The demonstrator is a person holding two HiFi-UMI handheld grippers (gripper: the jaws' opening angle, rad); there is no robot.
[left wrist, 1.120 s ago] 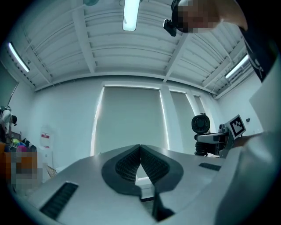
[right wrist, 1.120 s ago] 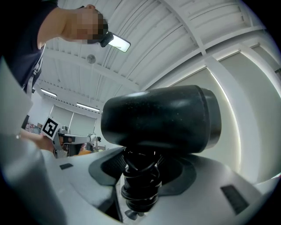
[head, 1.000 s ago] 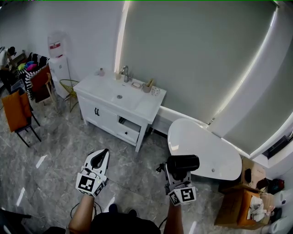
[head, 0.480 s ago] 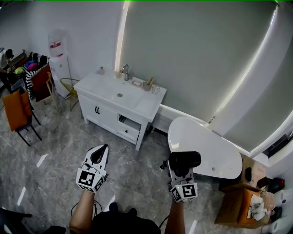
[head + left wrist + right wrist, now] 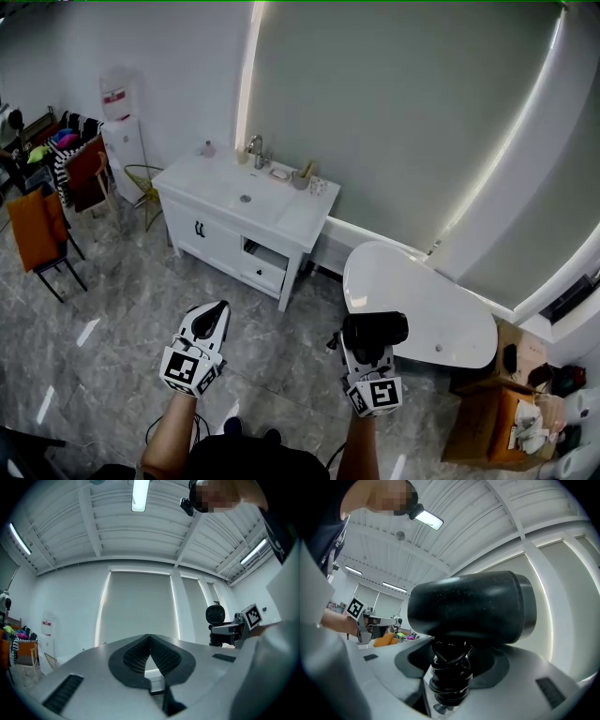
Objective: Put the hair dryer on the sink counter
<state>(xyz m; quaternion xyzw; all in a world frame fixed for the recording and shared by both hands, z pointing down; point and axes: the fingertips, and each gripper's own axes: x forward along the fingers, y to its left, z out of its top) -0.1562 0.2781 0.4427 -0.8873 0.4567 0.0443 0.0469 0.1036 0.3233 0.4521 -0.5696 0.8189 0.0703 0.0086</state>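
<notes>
My right gripper (image 5: pixel 367 349) is shut on the black hair dryer (image 5: pixel 375 333), held above the grey floor in the head view. In the right gripper view the hair dryer (image 5: pixel 471 613) fills the middle, its barrel lying crosswise and its cord-wrapped handle (image 5: pixel 450 672) clamped between the jaws of the right gripper (image 5: pixel 451 679). My left gripper (image 5: pixel 208 321) is shut with nothing in it, to the left of the right one. Its pads meet in the left gripper (image 5: pixel 149 645) view. The white sink counter (image 5: pixel 305 217) stands against the far wall, well ahead of both grippers.
A faucet (image 5: pixel 256 150) and small toiletries (image 5: pixel 302 176) stand at the back of the counter. One cabinet drawer (image 5: pixel 264 265) hangs open. A white oval bathtub (image 5: pixel 422 309) is to the right. Chairs (image 5: pixel 37 234) and a water dispenser (image 5: pixel 120 131) stand left, cardboard boxes (image 5: pixel 492 417) lower right.
Both grippers have shifted only slightly in the head view. The hair dryer stays clamped in the right gripper, and the left stays shut.
</notes>
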